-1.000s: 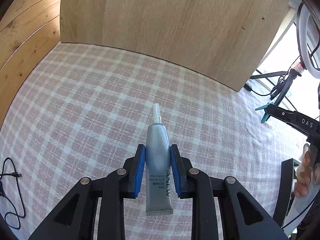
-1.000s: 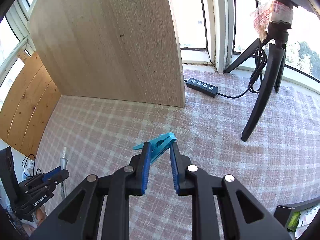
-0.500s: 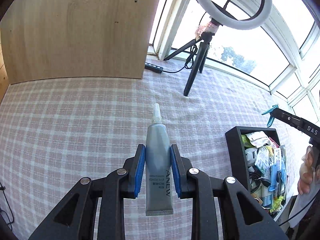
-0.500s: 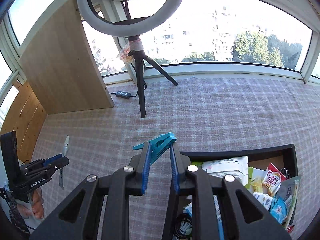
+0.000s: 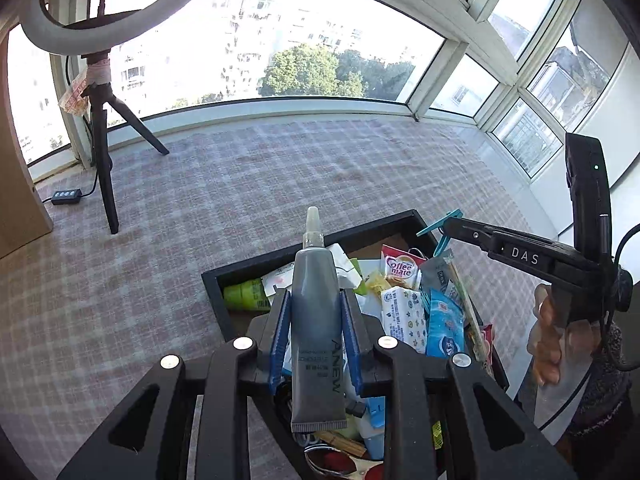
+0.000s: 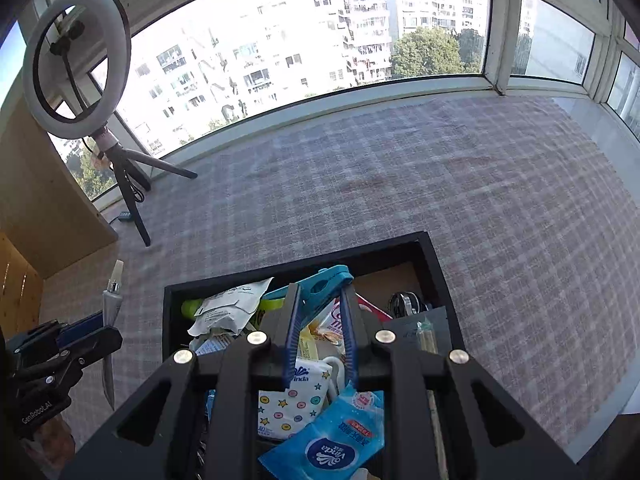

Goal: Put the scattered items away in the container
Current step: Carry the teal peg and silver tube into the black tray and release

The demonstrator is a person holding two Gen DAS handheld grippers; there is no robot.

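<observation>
1. In the left wrist view the left gripper [image 5: 316,340] fills the lower centre of the frame, its blue pads pinching a grey tube [image 5: 316,328] by the sides; the tube stands nozzle-up with its crimped end below the pads.
2. Behind and beneath the tube lies the black container [image 5: 256,268], its open top crowded with packets, among them a Coffee-mate sachet [image 5: 400,267], a green bottle [image 5: 242,295] at its left wall and blue tissue packs [image 5: 443,326].
3. At the right of that frame the right gripper [image 5: 442,228] reaches in over the container's far right corner, with a hand [image 5: 550,336] gripping its handle at the right edge.
4. In the right wrist view the right gripper [image 6: 320,320] is closed on a blue clip [image 6: 320,285], which juts up and to the right from between the pads, over the container [image 6: 434,264].
5. How firmly the pads bite the clip is hard to judge, since only its upper part shows.
6. The container sits on a bench covered by a pink plaid cloth [image 6: 480,200].
7. In the upper left of the right wrist view stands a ring light [image 6: 76,64] on a tripod, beside a wooden panel [image 6: 36,200].
</observation>
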